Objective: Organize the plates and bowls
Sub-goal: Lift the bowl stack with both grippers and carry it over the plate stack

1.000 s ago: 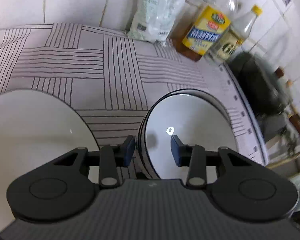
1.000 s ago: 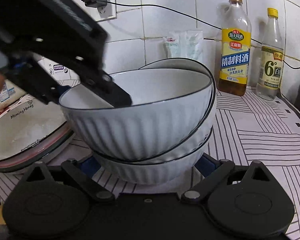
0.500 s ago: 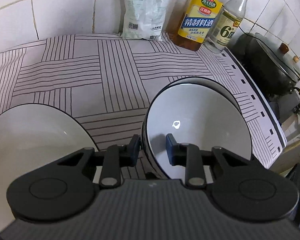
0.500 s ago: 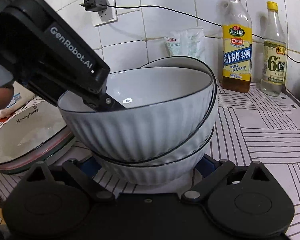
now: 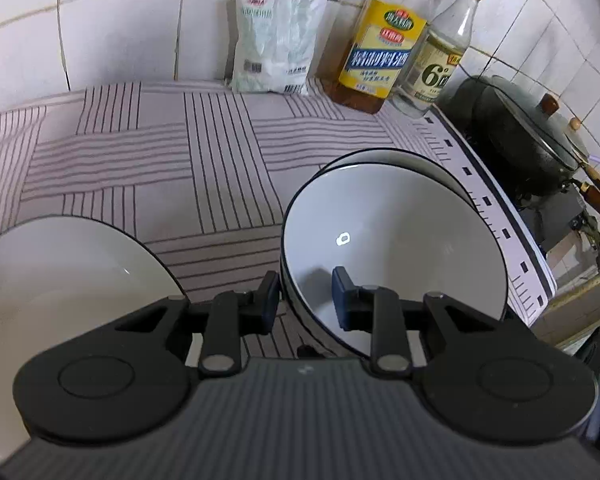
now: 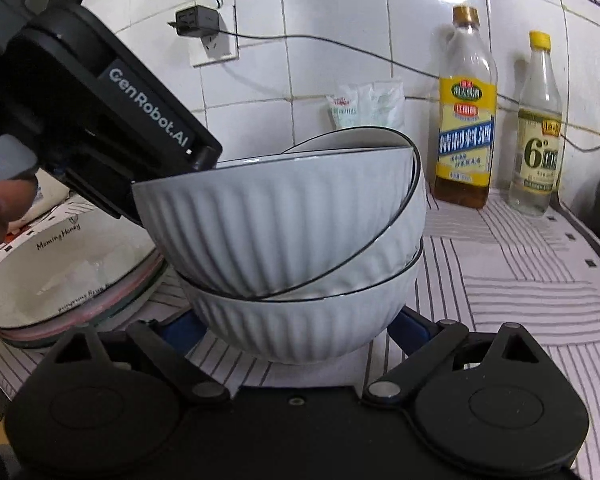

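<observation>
Three white ribbed bowls with black rims stand nested on the striped cloth. My left gripper (image 5: pixel 305 299) straddles the near rim of the top bowl (image 5: pixel 392 248), one finger inside, one outside, with a gap at the rim; the top bowl (image 6: pixel 276 216) sits tilted in the stack. My right gripper (image 6: pixel 296 330) is open wide, its blue pads on either side of the bottom bowl (image 6: pixel 300 324) near the base. A stack of plates (image 5: pixel 60 280) lies to the left, also in the right wrist view (image 6: pixel 60 288).
A white packet (image 5: pixel 276 40) and two bottles (image 5: pixel 384 44) (image 5: pixel 440 52) stand against the tiled wall. A dark lidded pot (image 5: pixel 524 136) sits on the stove at the right, past the cloth's edge (image 5: pixel 512 248). A wall plug and cable (image 6: pixel 200 24) hang behind.
The left gripper's fingers have spread apart at the top bowl's rim. The top bowl has tipped more in the stack. The right gripper stays at the bottom bowl.
</observation>
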The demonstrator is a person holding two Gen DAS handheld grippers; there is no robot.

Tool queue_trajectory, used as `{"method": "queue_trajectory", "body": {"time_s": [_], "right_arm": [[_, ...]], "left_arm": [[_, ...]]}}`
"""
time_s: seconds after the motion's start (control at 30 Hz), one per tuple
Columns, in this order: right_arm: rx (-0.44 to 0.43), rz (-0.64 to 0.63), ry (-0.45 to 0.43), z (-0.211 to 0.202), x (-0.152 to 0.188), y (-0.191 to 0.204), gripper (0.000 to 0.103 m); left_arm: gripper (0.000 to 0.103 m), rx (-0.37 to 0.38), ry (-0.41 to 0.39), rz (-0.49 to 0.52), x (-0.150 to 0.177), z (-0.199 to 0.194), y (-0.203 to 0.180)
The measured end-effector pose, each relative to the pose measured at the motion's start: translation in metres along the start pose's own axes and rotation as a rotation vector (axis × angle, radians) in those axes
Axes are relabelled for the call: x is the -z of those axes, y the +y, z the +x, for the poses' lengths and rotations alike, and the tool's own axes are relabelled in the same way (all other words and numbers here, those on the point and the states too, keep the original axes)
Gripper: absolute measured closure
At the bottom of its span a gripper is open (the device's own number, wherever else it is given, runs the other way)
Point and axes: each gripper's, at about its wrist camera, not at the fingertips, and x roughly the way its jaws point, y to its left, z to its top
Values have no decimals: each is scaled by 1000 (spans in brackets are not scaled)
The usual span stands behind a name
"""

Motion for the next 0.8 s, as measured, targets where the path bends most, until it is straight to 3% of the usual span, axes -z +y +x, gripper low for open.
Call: {"method": "queue_trajectory", "body": {"time_s": [0.3, 0.57, 0.8], "right_arm": [[-29, -70, -74, -17, -32, 26, 5], [-120, -102, -119, -15, -58, 74, 5], [-201, -117, -118, 5, -58, 114, 5]], "left_arm": [[77, 4, -58, 37, -9, -57, 9], [77, -91, -120, 12, -7, -117, 37], [77, -174, -130, -42, 9, -138, 77]]}}
